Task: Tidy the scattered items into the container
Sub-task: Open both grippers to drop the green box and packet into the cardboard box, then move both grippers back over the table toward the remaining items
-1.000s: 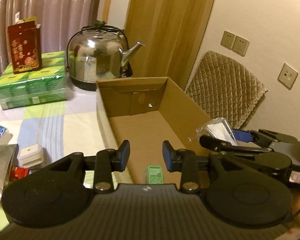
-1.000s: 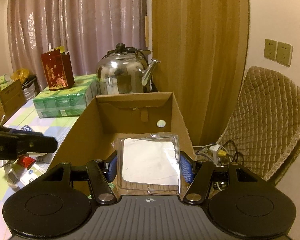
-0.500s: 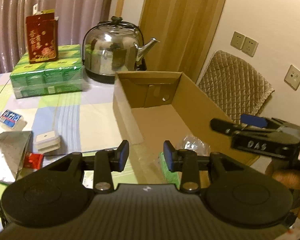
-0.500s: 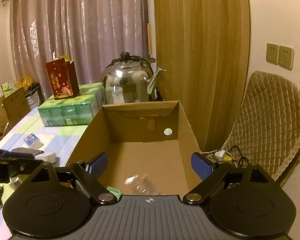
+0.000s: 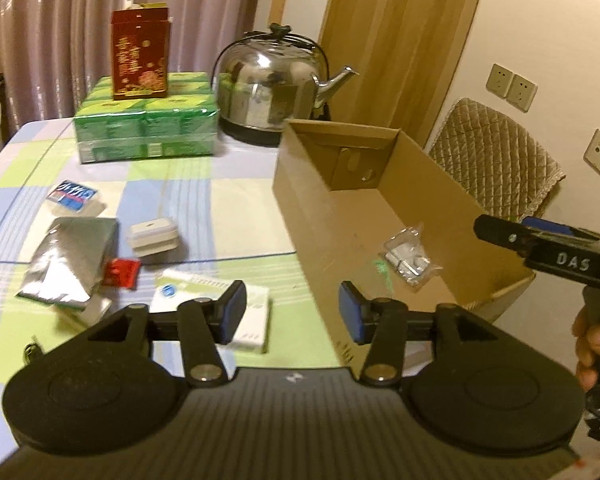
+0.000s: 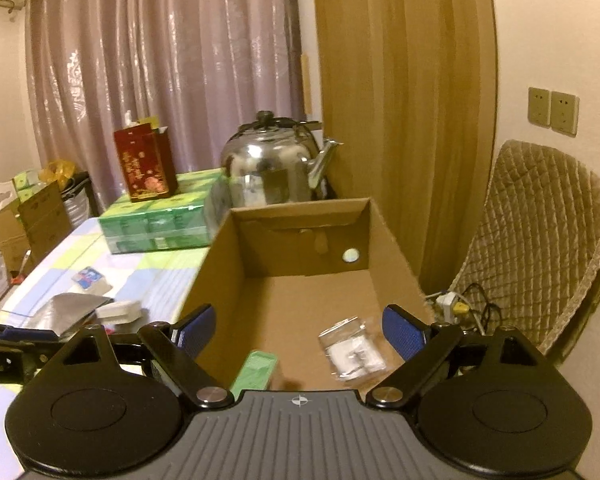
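Observation:
The open cardboard box (image 5: 320,216) (image 6: 216,264) stands on the table's right side. Inside lie a clear plastic packet (image 5: 410,258) (image 6: 352,350) and a small green box (image 6: 256,372). My left gripper (image 5: 292,312) is open and empty above the box's near left wall. My right gripper (image 6: 298,330) is open and empty above the box's near end. On the cloth lie a white box (image 5: 220,300), a red packet (image 5: 120,274), a silver pouch (image 5: 68,264), a white case (image 5: 152,236) and a blue-white pack (image 5: 74,196).
A steel kettle (image 5: 272,88) stands behind the box. A green carton stack (image 5: 144,124) carries a red box (image 5: 140,64). A quilted chair (image 6: 540,248) stands right of the table. Curtains hang behind.
My right gripper opened and dropped the clear packet into the box. My left gripper drew back and swung left and opened wider, bringing the scattered items into view.

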Tool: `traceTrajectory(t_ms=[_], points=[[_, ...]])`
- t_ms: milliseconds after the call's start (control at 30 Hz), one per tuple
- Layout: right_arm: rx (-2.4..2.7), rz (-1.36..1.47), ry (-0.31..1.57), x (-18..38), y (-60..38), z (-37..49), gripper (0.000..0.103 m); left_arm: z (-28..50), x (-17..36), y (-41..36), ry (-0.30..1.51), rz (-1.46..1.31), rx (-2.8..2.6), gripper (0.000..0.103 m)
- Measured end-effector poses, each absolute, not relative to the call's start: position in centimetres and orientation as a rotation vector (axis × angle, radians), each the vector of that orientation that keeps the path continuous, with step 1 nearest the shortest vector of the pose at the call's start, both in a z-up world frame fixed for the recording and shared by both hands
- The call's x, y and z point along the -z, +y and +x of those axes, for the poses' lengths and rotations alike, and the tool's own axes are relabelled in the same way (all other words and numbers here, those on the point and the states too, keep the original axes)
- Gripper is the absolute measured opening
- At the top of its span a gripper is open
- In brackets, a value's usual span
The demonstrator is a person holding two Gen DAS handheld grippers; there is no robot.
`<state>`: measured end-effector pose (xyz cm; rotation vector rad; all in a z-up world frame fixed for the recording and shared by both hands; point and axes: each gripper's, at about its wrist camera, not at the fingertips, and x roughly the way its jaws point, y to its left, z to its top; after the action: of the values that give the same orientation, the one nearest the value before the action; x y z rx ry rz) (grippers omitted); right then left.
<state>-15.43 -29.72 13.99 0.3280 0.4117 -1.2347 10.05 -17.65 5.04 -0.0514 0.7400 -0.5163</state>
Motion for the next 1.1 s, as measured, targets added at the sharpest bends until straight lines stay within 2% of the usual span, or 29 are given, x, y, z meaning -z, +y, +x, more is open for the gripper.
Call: traceTrajectory(t_ms=[167,233,333,433,633,1100], points=[[1.188,0.319,0.419,-14.1,-27.2,-12.8,0.09,8.2,-4.8,-14.3,0.729,-0.043,0.468,0.069],[1.167,0.312,0.422,-14.0,-26.2,-11.6,0.092,7.5,-4.7,-12.6,0.727,-0.048,0.443,0.08],[1.133,0.307,0.432,-13.7,-25.0,-9.9,0.093,6.6,-4.3,-10.0,0.731,-0.043,0.405,0.09],[1.102,0.301,0.445,-13.4,-24.0,-8.2,0.093,5.8,-3.8,-7.1,0.745,-0.053,0.356,0.096],[1.025,0.285,0.466,-12.8,-22.0,-5.0,0.095,4.6,-2.8,-2.4,0.778,-0.038,0.263,0.102],[0.899,0.223,0.643,-8.8,-21.4,0.9,0.098,4.0,-1.2,2.8,0.805,-0.046,0.17,0.102]])
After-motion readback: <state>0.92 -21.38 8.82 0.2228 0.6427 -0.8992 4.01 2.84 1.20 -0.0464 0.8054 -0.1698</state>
